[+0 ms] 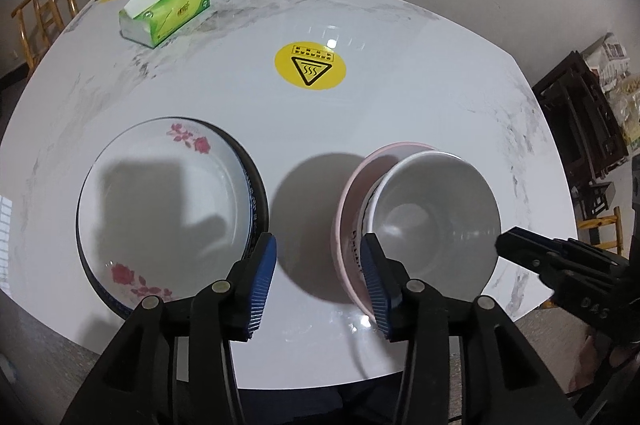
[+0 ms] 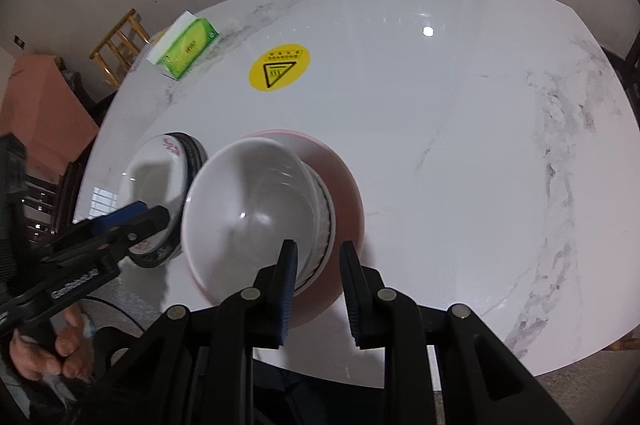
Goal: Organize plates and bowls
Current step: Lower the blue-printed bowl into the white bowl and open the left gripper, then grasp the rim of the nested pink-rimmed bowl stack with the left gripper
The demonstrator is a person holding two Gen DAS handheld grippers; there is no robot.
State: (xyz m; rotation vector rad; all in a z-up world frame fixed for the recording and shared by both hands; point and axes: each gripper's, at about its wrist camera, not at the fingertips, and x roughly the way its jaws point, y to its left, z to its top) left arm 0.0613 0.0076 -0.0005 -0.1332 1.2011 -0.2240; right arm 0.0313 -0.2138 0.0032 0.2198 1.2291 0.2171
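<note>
Two stacks sat on the worktop (image 1: 400,97): flowered plates (image 1: 160,209) beside the empty, part-open left claw (image 1: 318,289), and a glossy, breakable white bowl (image 2: 256,209) whose thin near rim the right claw (image 2: 318,289) pinched.

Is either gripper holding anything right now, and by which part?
The right gripper pinches the white bowl by its near rim, over the pink bowl. The left gripper stands open and holds nothing.

A round yellow sticker (image 1: 310,65) on the table (image 1: 420,97) bears a black triangle with three wavy lines — the characters above it are too small to read. The green tissue pack (image 1: 166,11) carries print, illegible — likewise the lettering on the pink bowl (image 1: 354,253).
</note>
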